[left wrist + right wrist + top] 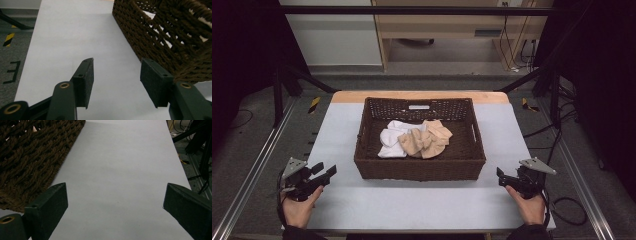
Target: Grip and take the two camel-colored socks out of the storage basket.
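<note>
A dark brown wicker basket (419, 167) stands in the middle of the white-covered table (412, 200). Inside it lie white socks (391, 139) and tan socks (427, 139) in a loose heap. My left gripper (324, 172) rests at the table's near left, held by a hand, jaws open and empty; in the left gripper view (116, 82) the basket's corner (160, 37) is just beyond the right jaw. My right gripper (501, 176) sits at the near right, wide open and empty; in the right gripper view (115, 205) the basket wall (27, 157) lies to its left.
The table's wooden far edge (419, 96) shows behind the basket. Metal frame rails (257, 160) run along both sides, with cables (569, 207) on the floor at the right. A cabinet (452, 25) stands beyond the table.
</note>
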Demonstrator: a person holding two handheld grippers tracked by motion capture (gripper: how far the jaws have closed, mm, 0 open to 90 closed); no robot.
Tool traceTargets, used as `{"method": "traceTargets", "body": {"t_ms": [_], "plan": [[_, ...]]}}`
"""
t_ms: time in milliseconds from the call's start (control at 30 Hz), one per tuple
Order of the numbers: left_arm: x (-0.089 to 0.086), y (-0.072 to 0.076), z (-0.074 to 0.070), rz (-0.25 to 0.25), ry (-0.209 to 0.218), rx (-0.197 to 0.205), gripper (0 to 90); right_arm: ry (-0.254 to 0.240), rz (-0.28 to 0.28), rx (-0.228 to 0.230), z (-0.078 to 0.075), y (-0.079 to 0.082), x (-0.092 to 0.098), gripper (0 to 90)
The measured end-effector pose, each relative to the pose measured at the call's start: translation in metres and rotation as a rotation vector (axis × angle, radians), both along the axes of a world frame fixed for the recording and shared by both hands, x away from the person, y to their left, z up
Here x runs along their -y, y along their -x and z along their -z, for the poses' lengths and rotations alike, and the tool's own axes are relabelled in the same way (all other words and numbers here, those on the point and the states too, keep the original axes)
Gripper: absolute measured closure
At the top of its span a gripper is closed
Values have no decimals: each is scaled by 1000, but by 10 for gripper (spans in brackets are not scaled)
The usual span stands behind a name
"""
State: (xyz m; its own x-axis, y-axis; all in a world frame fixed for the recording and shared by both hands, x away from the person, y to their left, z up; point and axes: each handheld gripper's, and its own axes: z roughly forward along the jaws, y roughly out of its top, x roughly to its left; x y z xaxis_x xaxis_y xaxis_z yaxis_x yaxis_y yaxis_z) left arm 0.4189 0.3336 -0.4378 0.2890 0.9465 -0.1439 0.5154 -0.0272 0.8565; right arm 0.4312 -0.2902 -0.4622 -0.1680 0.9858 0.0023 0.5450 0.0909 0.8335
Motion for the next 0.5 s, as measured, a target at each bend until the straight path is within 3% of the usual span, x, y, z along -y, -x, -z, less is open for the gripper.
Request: {"method": "traceTargets", "body": {"t_ms": [500], "plan": [[15, -8, -33, 20, 30, 66, 413, 6, -5, 29, -3, 3, -5, 57]]}}
